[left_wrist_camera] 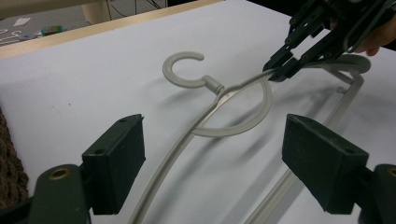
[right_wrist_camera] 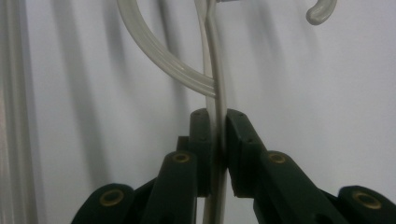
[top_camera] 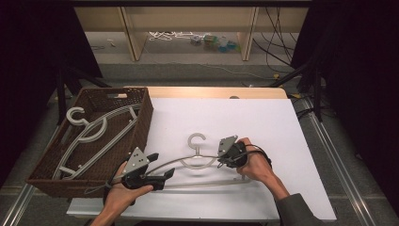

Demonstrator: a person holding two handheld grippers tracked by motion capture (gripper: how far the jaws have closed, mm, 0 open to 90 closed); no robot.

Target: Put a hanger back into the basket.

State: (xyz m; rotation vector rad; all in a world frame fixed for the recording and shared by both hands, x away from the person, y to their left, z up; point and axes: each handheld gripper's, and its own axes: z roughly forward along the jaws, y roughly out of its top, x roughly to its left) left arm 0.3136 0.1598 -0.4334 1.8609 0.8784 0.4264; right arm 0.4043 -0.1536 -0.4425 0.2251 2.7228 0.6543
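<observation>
While gripped, hanger (top_camera: 200, 162) lies crosswise, hook (top_camera: 196, 140) pointing away.

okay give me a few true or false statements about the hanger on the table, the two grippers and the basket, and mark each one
1. The right gripper is shut on the upper arm of the hanger. True.
2. The left gripper is clamped on the hanger. False: its jaws stand wide open, with the hanger's arm passing between them untouched.
3. The wicker basket sits at the left of the table and holds another hanger. True.
4. The hanger on the table lies on bare wood. False: it lies on a white sheet that covers most of the table.
5. The hook of the held hanger points toward the person. False: in the high view it points away, toward the far edge.
</observation>
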